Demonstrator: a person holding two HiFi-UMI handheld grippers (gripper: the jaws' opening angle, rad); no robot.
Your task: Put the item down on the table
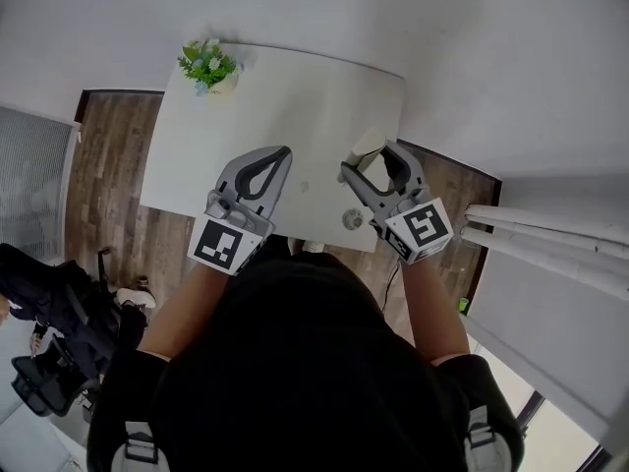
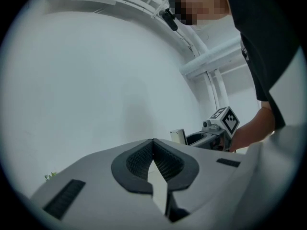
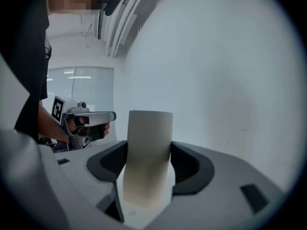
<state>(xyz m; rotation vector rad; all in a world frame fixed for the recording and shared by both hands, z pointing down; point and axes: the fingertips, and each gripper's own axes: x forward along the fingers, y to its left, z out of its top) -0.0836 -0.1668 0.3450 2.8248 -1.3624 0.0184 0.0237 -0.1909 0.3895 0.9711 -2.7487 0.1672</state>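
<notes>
Cream cylinder (image 3: 148,147) stands upright, clamped between the jaws of the right gripper (image 1: 376,161), over the near right part of the white table (image 1: 295,96). The left gripper (image 1: 280,157) hovers to its left, jaws pressed together on nothing. A small potted plant (image 1: 209,65) sits at the far left corner.

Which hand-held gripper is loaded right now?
The right hand-held gripper: its jaws clamp a pale cylinder. The left hand-held gripper has its jaws closed tip to tip on nothing.
</notes>
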